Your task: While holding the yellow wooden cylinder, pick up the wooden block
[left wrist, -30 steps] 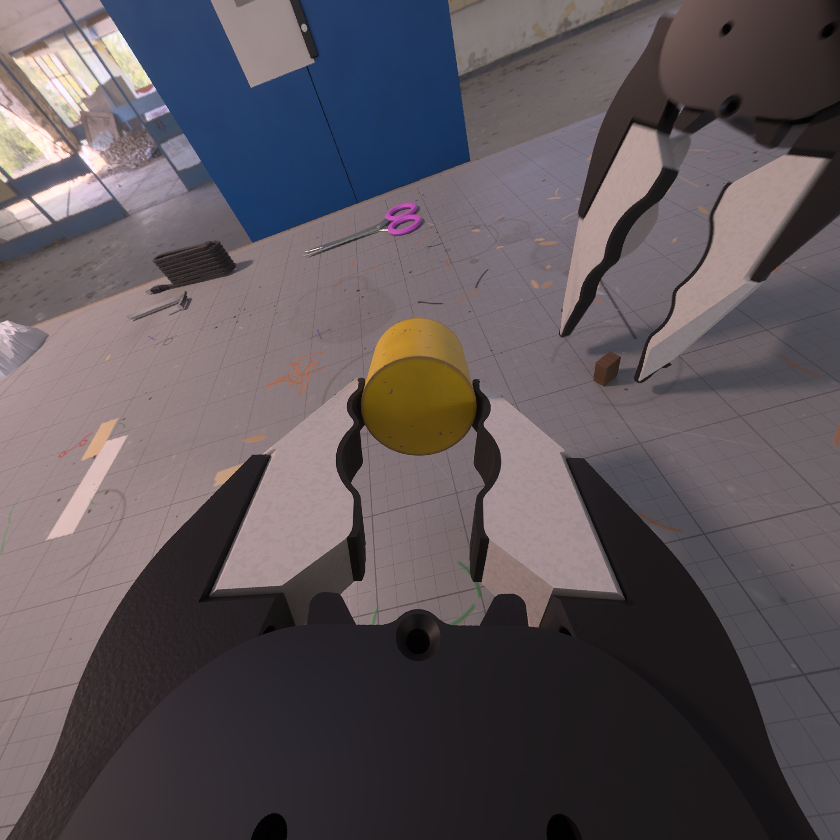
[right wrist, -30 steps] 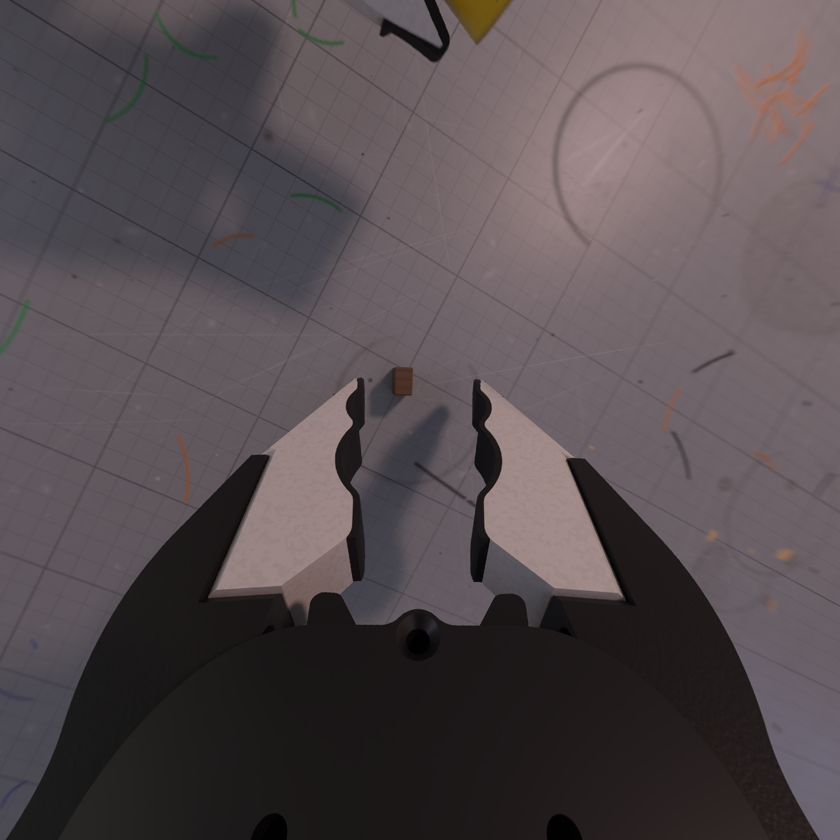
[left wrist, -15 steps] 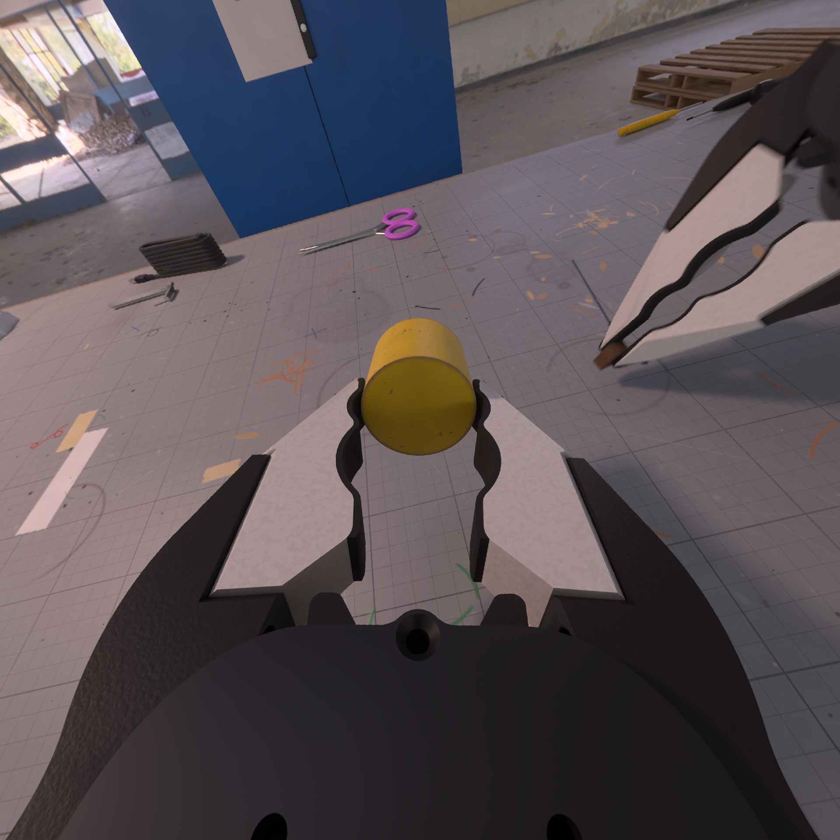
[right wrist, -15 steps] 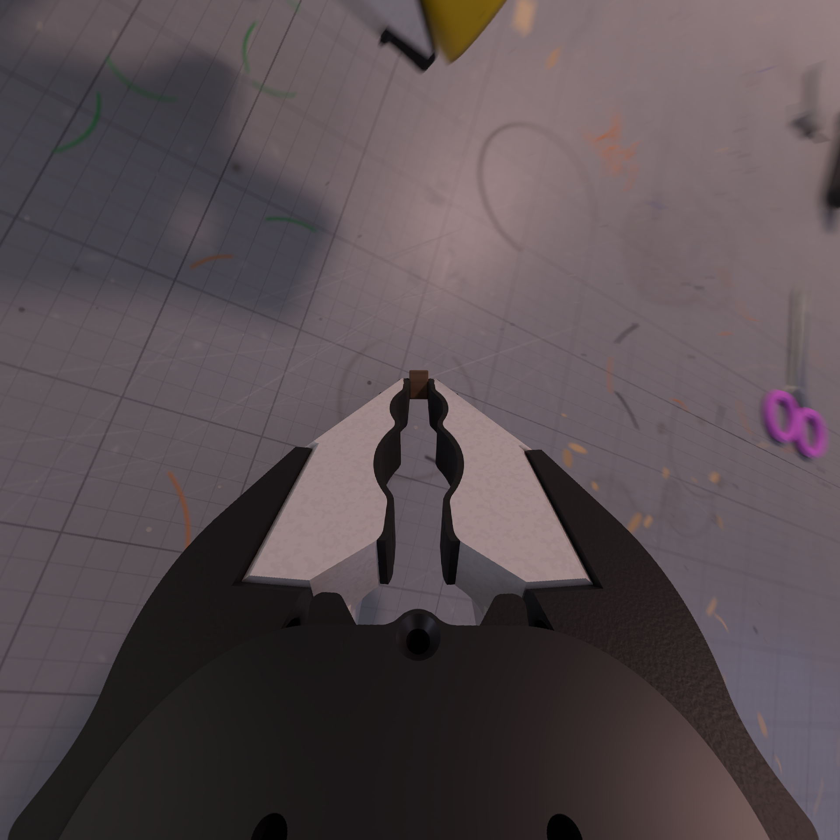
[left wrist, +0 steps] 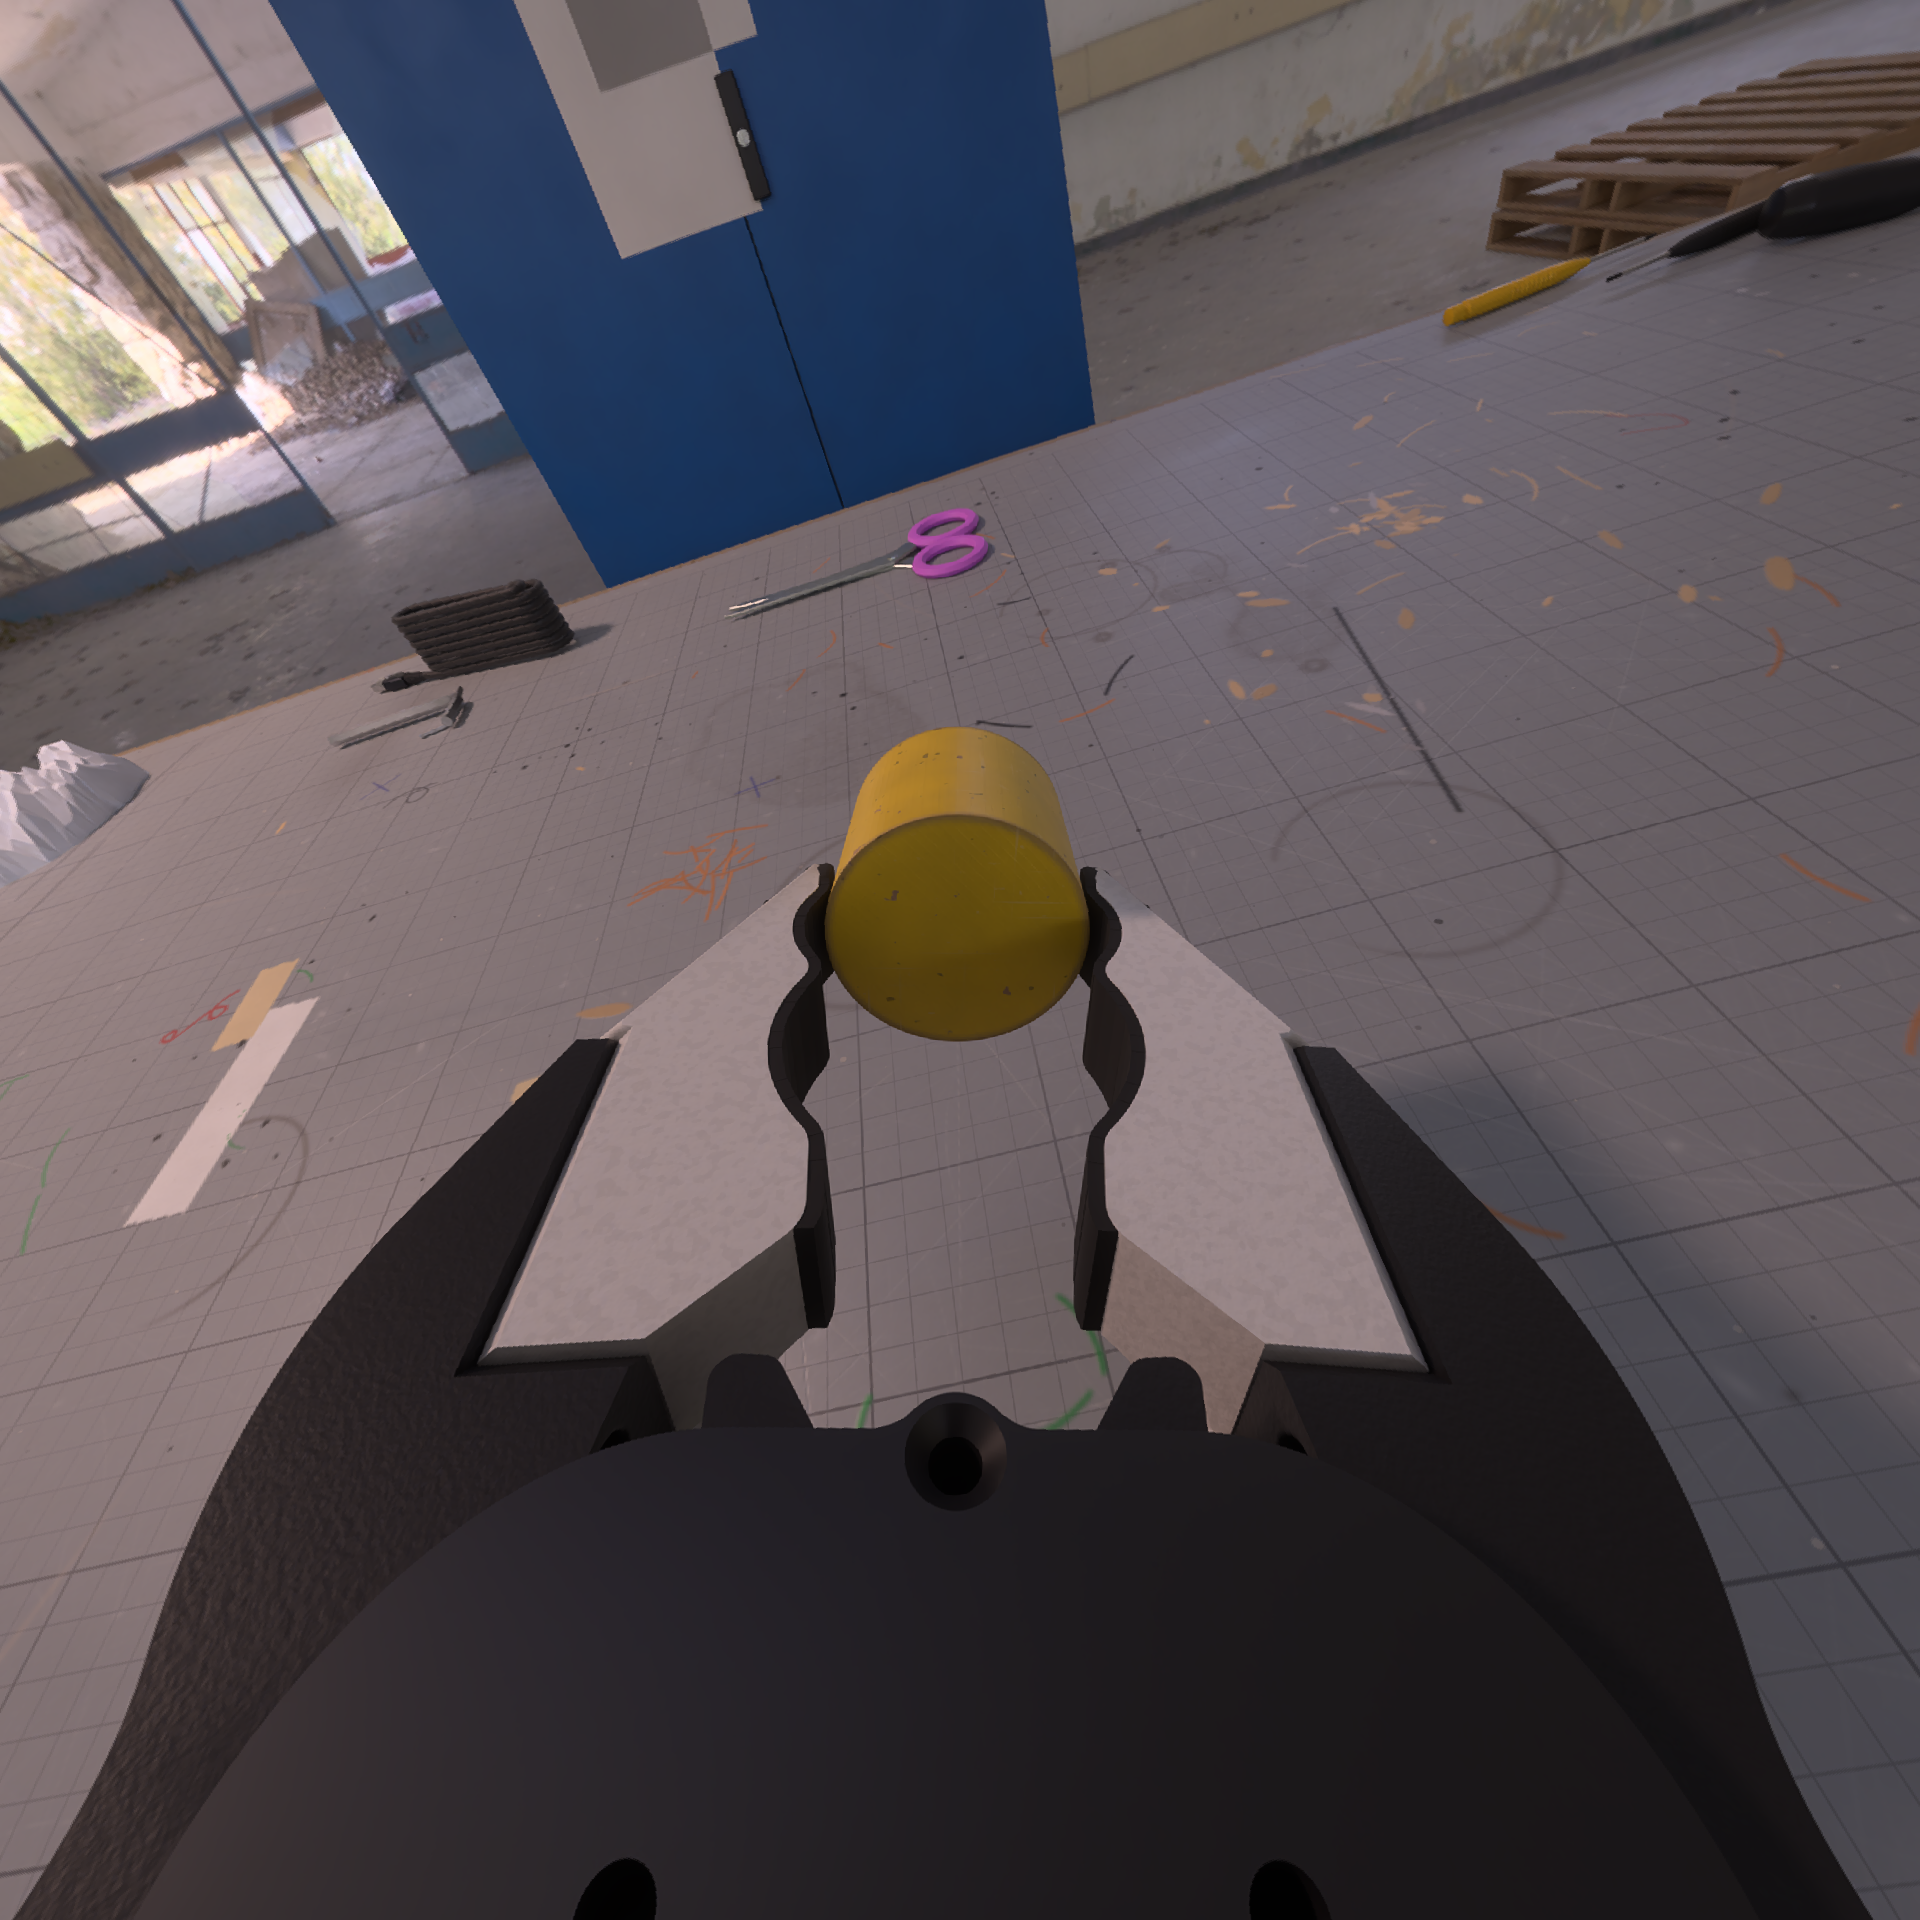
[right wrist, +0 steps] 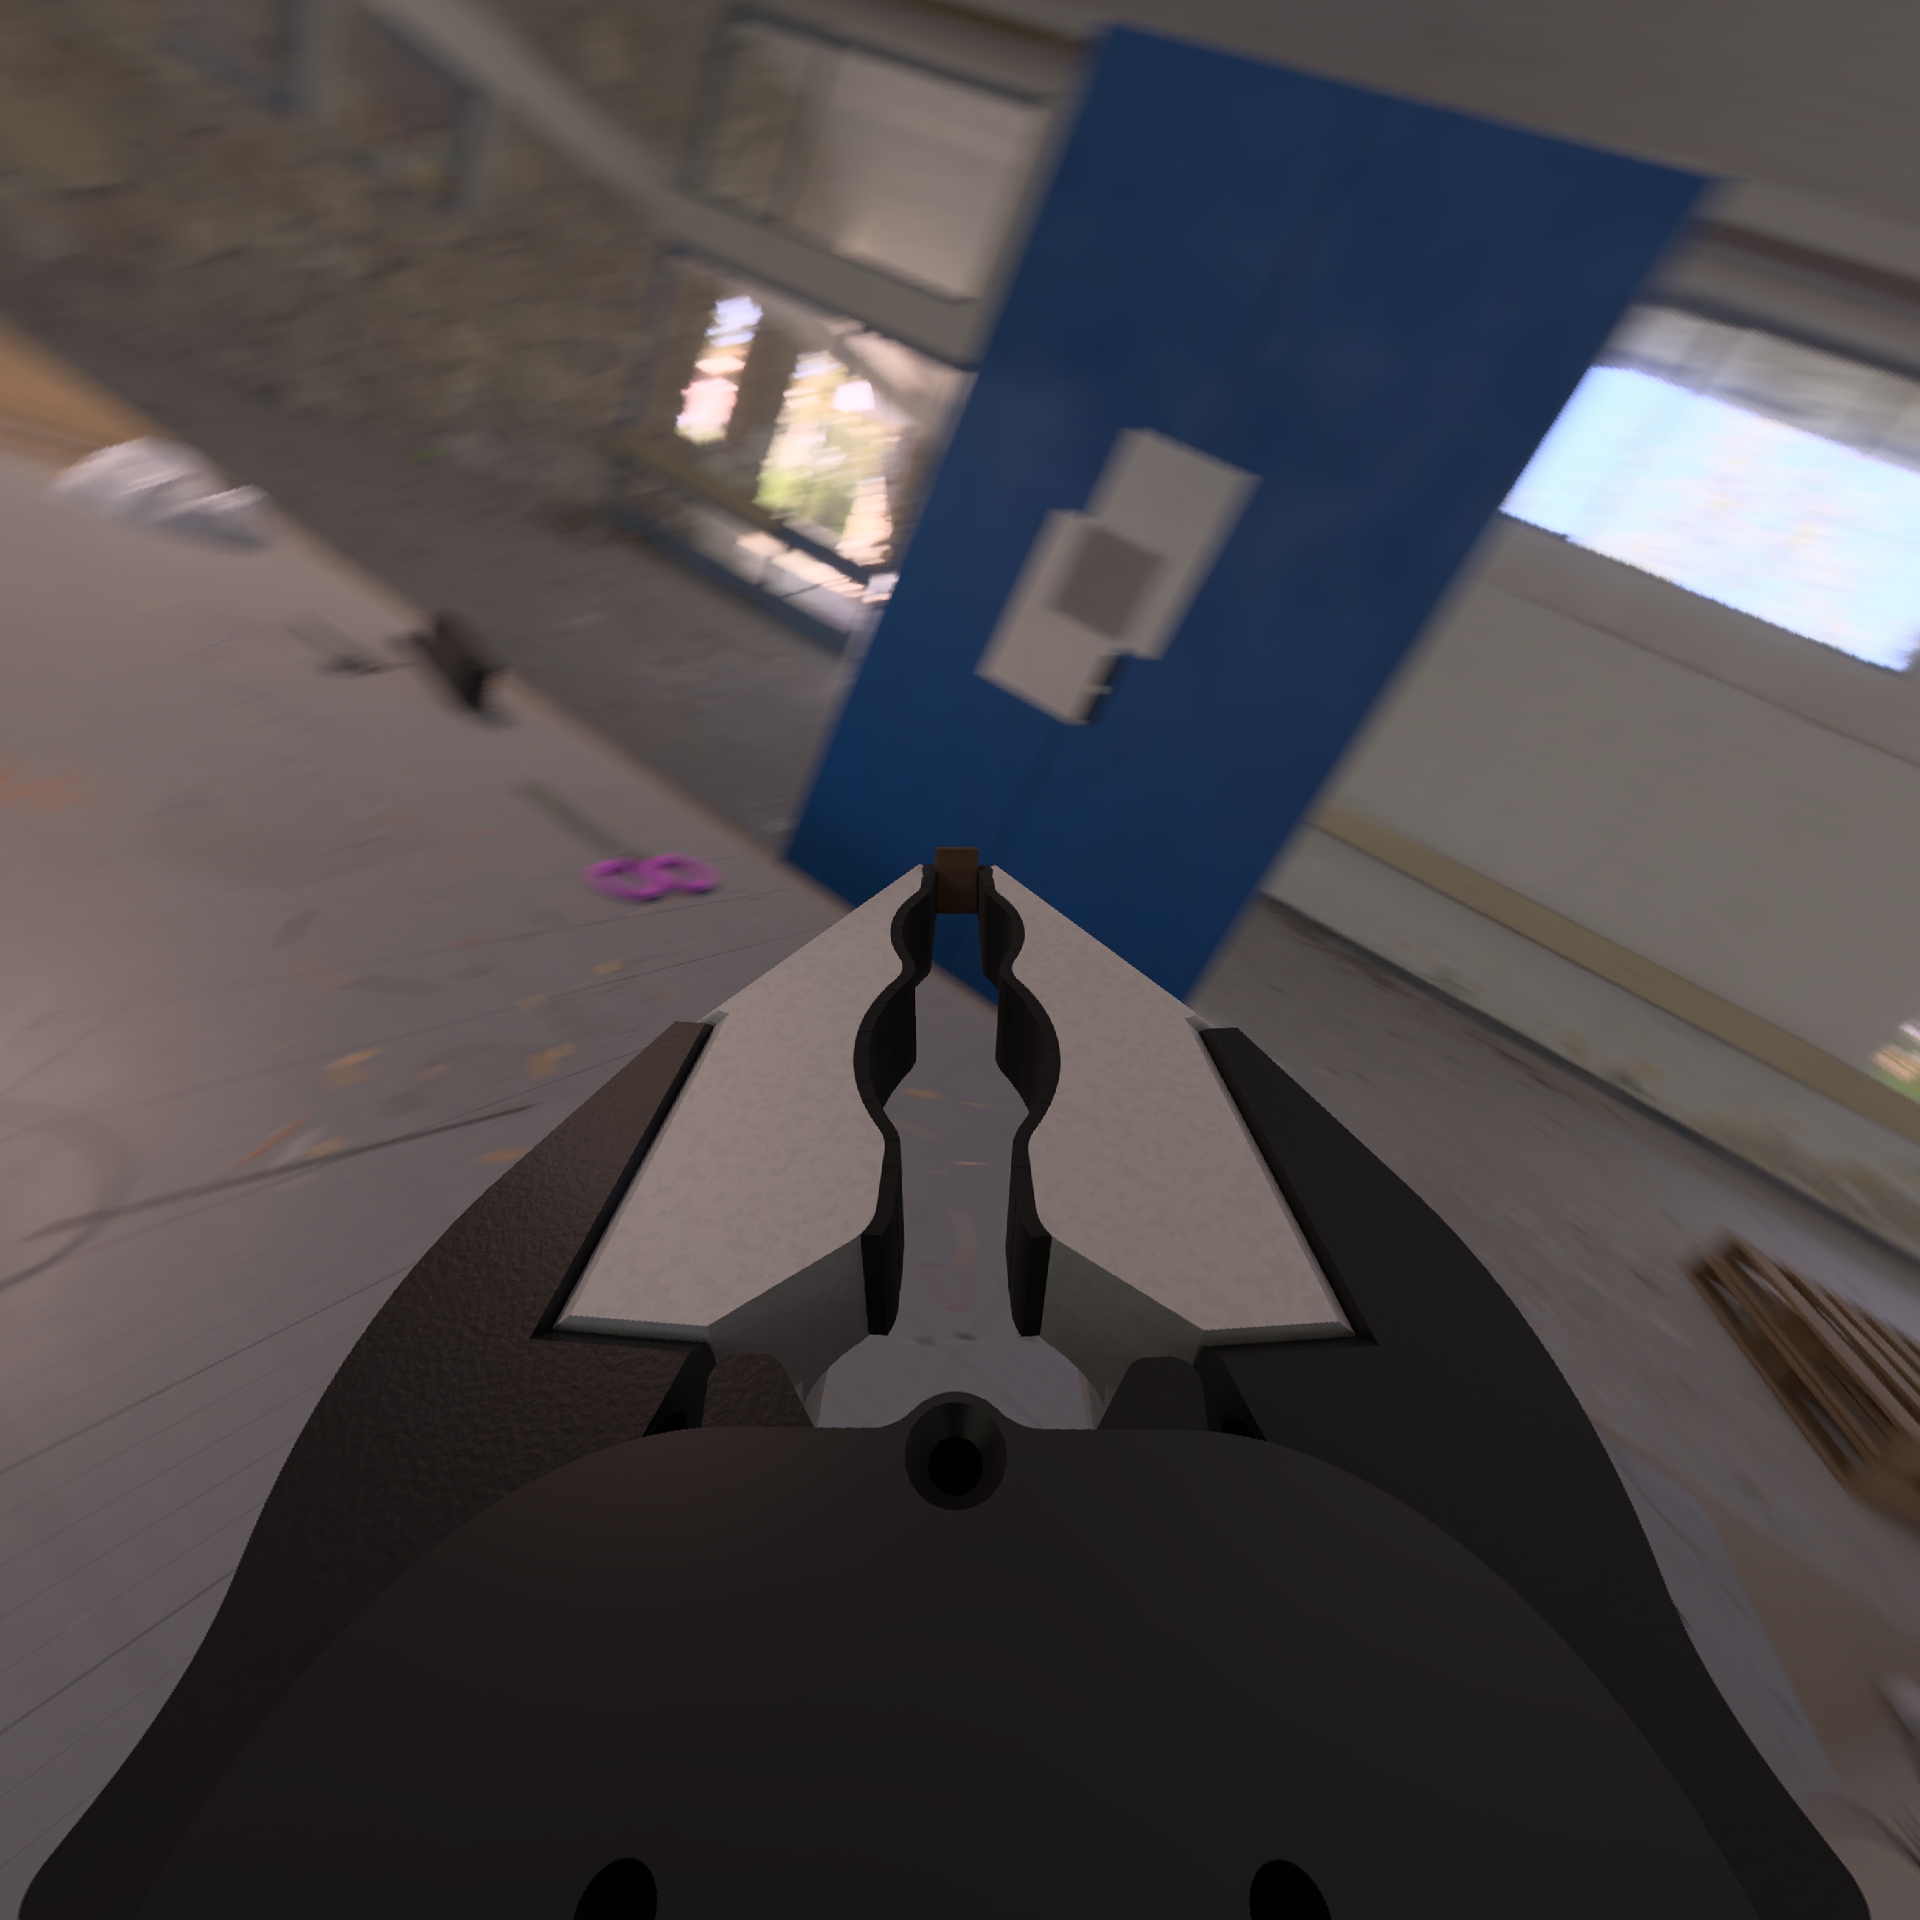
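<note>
My left gripper (left wrist: 956, 914) is shut on the yellow wooden cylinder (left wrist: 956, 904), held at its fingertips above the grey gridded mat (left wrist: 1558, 1039), its flat end facing the camera. My right gripper (right wrist: 957, 883) is shut on the small brown wooden block (right wrist: 957, 878), pinched at the very tips of its fingers and lifted well off the mat; this view is blurred and tilted up toward the room. The right gripper does not show in the left wrist view.
Purple-handled scissors (left wrist: 914, 556) lie near the mat's far edge and show blurred in the right wrist view (right wrist: 652, 875). A black coil (left wrist: 483, 623) and a small metal tool (left wrist: 405, 719) lie far left. A yellow pen (left wrist: 1517, 291), a black tool (left wrist: 1797, 213) and a blue cabinet (left wrist: 707, 312) lie beyond.
My right gripper closed on the wooden block, then lifted it and swung up, leaving the left wrist view. The left gripper kept its hold on the cylinder.
</note>
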Motion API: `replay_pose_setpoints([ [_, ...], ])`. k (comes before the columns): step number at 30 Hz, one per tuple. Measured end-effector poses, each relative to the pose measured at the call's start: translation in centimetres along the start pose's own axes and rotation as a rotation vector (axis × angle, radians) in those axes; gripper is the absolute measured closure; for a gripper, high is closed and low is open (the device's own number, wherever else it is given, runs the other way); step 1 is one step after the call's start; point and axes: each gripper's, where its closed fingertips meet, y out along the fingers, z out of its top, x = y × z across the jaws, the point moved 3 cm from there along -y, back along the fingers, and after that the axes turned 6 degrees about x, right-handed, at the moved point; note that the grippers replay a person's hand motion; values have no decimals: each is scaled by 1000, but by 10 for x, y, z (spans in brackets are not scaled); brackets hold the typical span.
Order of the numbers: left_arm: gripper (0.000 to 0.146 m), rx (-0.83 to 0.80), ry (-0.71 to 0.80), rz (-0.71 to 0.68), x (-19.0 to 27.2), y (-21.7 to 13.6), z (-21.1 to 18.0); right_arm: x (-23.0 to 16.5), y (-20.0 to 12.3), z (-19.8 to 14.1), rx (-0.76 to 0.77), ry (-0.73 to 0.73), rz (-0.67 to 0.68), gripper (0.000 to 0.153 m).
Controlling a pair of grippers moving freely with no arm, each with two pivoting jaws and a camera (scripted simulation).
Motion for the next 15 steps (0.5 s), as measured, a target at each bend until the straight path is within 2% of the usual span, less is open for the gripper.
replay_pose_setpoints([
  [3, 99, -9, 8, -2, 1, 1, -1, 68, -25, -3, 26, 52, -260, 145],
  [5, 99, -17, 15, -4, 2, 2, -2, 97, -40, -14, 25, 84, -330, 145],
  [7, 99, -25, 23, -6, 2, 2, -2, 115, -48, -32, -38, 100, -358, 145],
  [9, 99, -26, 30, -4, 3, 2, -2, 122, -49, -52, -138, 107, -327, 145],
  [15, 99, -22, 30, -3, 3, 2, -2, 110, -47, -101, -393, 196, -102, 145],
])
